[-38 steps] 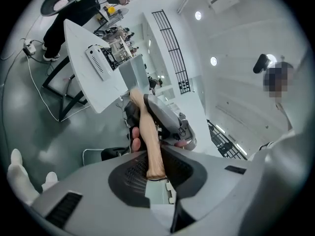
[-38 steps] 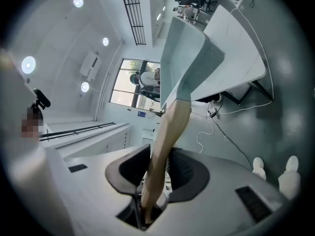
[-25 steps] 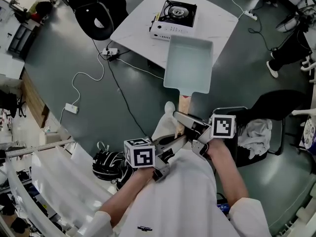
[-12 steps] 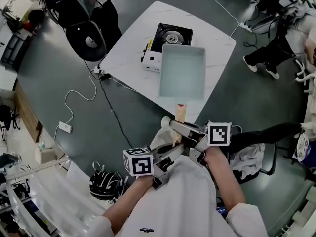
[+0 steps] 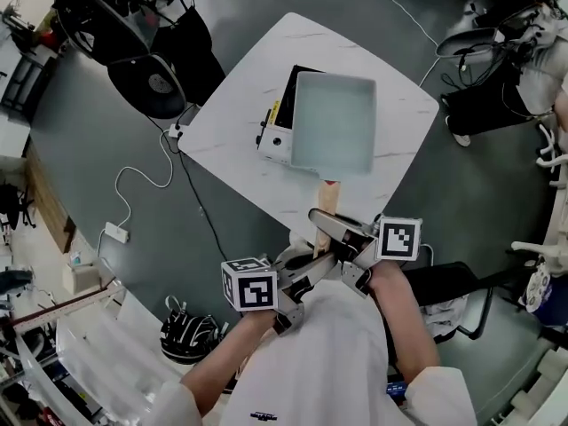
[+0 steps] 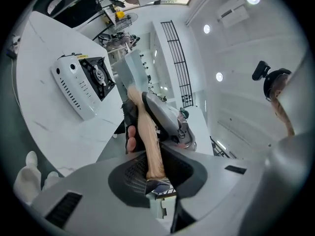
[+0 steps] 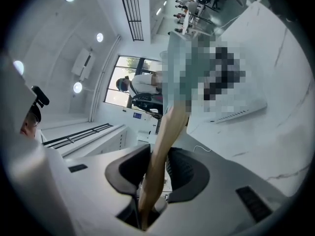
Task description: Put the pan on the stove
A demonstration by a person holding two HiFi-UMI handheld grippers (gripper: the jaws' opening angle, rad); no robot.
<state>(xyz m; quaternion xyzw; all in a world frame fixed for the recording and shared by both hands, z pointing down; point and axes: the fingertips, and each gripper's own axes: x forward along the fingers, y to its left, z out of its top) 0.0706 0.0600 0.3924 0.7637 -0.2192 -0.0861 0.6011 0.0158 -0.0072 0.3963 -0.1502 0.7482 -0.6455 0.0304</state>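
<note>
— Left hand-held gripper (image 6: 151,167): what are you clamping with it?
— You are clamping the wooden handle (image 6: 146,132) of the pan (image 5: 330,122), near the handle's free end. Your right hand-held gripper (image 7: 153,178) is gripping the same handle closer to the pan. Both sets of jaws are pressing on wood, one behind the other.
— Why are you using two grips on one handle?
— The pan is broad and is hanging well out in front of your hands. By this judgement, a single grip would be letting it droop or twist. Two grips in line are holding it level.
— Where is the pan being held?
— You are holding it over the stove (image 5: 277,133) on the white desk (image 5: 226,118). From above it is covering most of the burner (image 6: 101,76). Whether it is touching the stove cannot be told. The next move is probably calling for a slow, level descent onto the burner.
</note>
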